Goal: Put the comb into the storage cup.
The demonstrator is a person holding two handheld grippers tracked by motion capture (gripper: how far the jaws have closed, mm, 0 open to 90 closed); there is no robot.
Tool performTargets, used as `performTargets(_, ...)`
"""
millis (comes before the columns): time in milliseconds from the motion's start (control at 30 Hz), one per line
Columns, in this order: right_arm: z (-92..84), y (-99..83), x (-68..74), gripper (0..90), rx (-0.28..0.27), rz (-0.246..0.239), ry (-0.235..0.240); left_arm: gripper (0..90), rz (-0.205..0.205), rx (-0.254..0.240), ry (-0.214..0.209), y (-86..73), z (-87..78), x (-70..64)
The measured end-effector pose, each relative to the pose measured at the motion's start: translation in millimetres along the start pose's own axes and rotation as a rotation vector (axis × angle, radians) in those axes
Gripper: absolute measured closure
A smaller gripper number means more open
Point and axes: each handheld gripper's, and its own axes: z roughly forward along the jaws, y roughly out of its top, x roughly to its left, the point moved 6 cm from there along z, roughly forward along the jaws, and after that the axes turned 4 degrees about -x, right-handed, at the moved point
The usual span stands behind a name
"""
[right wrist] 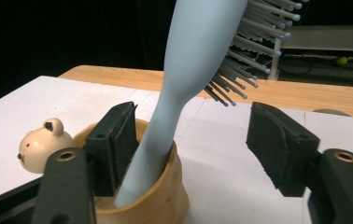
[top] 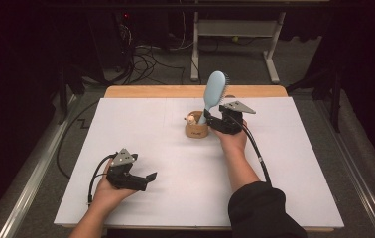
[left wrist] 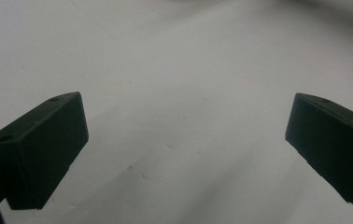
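A light blue hairbrush (top: 214,89) (right wrist: 198,70) stands handle-down in a small wooden cup (top: 197,130) (right wrist: 165,198), leaning to the right with its bristles facing away. A cream bear head (top: 191,119) (right wrist: 39,147) sits on the cup's rim. My right gripper (top: 214,122) (right wrist: 193,144) is at the cup with its jaws open on either side of the brush handle; the left pad is close against the handle, the right pad stands well clear. My left gripper (top: 148,178) (left wrist: 186,149) rests open at the near left over bare white surface, nothing between its jaws.
A white sheet (top: 175,163) covers the wooden table (top: 175,91). Behind the table stand a white desk frame (top: 235,29) and loose cables (top: 146,59) on the floor. A metal rail (top: 31,173) runs along the left side.
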Motion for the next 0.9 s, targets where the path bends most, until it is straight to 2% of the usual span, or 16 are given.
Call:
performTargets(333,-13.7,1.9,3.4,20.4,0.014,-0.032,0.013,0.0,-0.004,-0.003,0.0,0.1,-1.2,0.5)
performTargets(533,-26.4,0.5,0.1,14.6,0.015,-0.06,0.013,0.0,-0.006,-0.005,0.0,0.4,-1.5,0.7)
performTargets(767,-38.0,-9.3,-0.4,0.2,0.043,-0.082,0.039,0.0,-0.003,-0.007,0.001,0.2,-3.0,1.0)
performTargets(833,-42.1,-13.3,-0.7,0.1,0.057,-0.072,0.041,0.0,-0.004,-0.009,0.003,0.1,-3.3,1.6)
performTargets(900,-48.2,-16.8,-1.0,0.1,0.042,-0.087,0.032,0.0,-0.004,-0.008,0.004,-0.3,-3.7,2.5)
